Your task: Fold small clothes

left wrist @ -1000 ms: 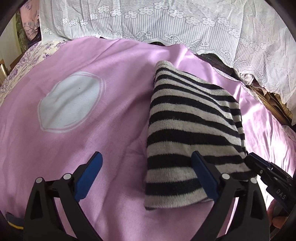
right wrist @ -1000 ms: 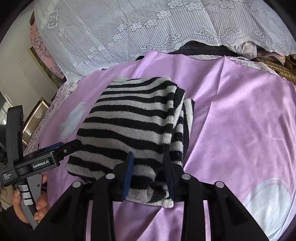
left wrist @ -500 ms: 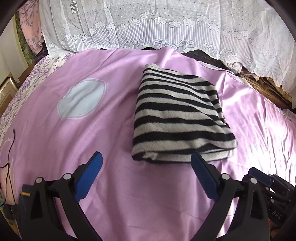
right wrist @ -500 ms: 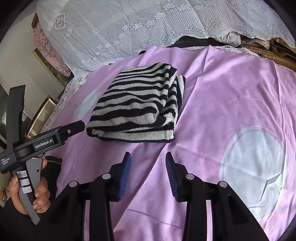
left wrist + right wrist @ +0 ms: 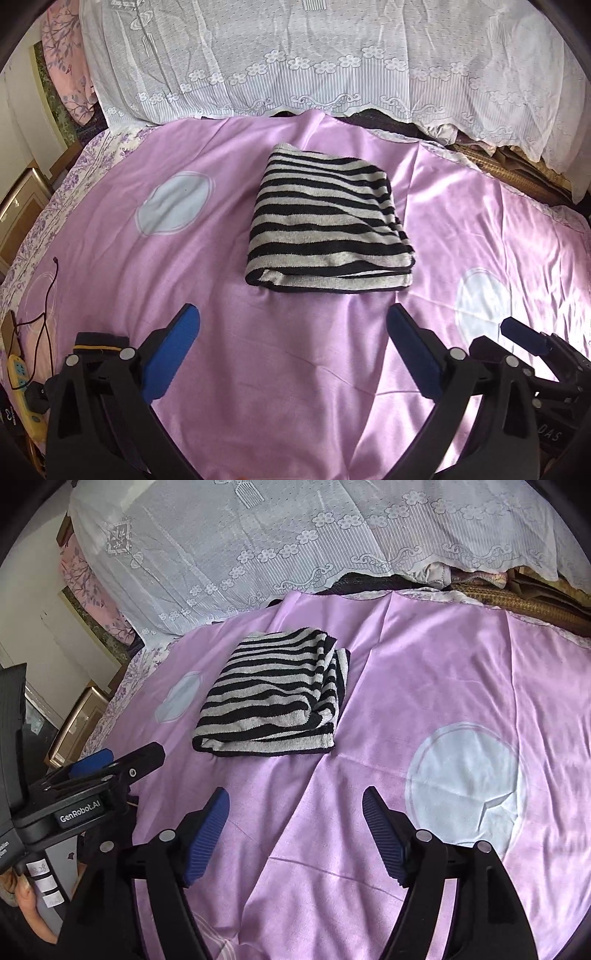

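Observation:
A black-and-white striped garment [image 5: 325,221] lies folded in a thick rectangle on the pink bedspread [image 5: 277,369]; the right wrist view has the striped garment [image 5: 273,701] at the upper left. My left gripper [image 5: 291,314] hangs above the sheet well short of the fold, its jaws opening wide with nothing between them. My right gripper [image 5: 295,797] is likewise back from the garment, its jaws opening, empty. In the right wrist view the left gripper [image 5: 92,768] shows from the side with a hand on its handle.
White lace cloth [image 5: 314,62] covers the bed's far side. Pale round patches [image 5: 173,206] [image 5: 461,782] mark the bedspread. A yellow power strip [image 5: 22,373] with a black cable lies at the left edge. A framed picture [image 5: 77,727] leans beside the bed.
The right gripper has let go of the striped garment's near edge and opened. Both grippers have drawn back and up, so the folded garment now lies farther off.

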`<state>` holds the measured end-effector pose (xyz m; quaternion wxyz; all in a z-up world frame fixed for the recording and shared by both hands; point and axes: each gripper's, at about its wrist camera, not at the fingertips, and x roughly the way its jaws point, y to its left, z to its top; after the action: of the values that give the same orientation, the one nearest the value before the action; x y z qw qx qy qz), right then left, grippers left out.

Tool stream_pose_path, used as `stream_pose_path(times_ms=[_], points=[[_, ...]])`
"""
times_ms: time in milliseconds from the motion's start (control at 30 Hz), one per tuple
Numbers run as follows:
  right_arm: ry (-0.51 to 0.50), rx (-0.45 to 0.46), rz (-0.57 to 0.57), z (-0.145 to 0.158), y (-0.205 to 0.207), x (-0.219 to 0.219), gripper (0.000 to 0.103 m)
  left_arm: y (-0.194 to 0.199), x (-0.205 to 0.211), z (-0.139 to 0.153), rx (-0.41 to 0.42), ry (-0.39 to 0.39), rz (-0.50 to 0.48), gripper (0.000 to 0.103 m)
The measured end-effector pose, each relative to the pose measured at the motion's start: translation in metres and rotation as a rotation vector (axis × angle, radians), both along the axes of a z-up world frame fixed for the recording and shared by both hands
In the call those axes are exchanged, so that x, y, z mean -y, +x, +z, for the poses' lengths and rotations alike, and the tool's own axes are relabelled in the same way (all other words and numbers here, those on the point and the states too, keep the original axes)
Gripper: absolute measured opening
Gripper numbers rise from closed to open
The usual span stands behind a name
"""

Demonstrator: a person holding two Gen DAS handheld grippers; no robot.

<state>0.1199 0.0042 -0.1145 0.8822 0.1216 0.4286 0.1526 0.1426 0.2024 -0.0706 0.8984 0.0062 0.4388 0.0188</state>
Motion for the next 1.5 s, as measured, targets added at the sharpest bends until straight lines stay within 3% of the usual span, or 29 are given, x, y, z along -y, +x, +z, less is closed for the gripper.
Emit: stream_pose_path(times_ms=[233,633,1500], points=[[-0.018,0.031,-0.019,0.021,-0.008,-0.001,0.077,-0.006,-0.007,0.027,0.015,-0.019,0.033,0.099],[-0.034,0.066,0.016,0.037,-0.022,-0.016,0.078,-0.02,-0.006,0.045,0.039,0.031,0.034,0.099],[-0.06,0.074,0.013,0.039,-0.021,-0.021,0.078,-0.02,-0.005,0.045,0.048,0.029,0.033,0.099]])
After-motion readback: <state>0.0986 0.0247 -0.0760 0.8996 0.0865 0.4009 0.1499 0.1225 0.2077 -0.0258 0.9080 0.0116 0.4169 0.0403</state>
